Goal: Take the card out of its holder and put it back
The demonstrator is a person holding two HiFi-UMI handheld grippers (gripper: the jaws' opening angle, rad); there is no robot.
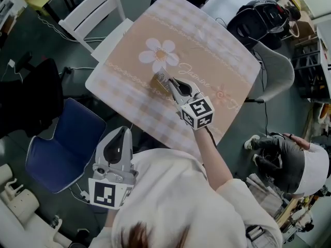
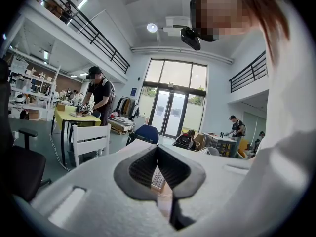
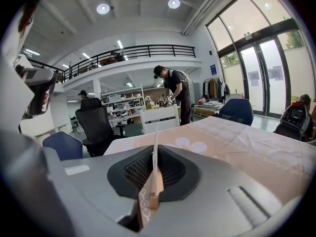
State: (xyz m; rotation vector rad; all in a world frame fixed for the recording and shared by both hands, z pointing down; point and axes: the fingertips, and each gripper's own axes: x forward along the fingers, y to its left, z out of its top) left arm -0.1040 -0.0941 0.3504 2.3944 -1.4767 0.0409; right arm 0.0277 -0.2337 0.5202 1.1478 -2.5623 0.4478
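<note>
The left gripper (image 1: 124, 133) is held off the near edge of the table (image 1: 217, 50), well apart from the card. Its jaws are closed and nothing is between them.

Near the middle of the table, just on the near side of the flower print (image 1: 160, 53), the card (image 3: 155, 152) is found with its wooden holder (image 3: 157, 197) at its lower part. Whether the card is seated in the slot cannot be told.

The right gripper (image 1: 173, 84) is clamped on the card, one pad on each face.

The card is seen edge-on and upright, the thin edge turned toward this gripper. Its long axis seems to run upward, but this cannot be confirmed from the head view.

For this step, the card should probably be moved straight along the slot, without twist. As the holder is not held down, it may be lifted or tipped.
</note>
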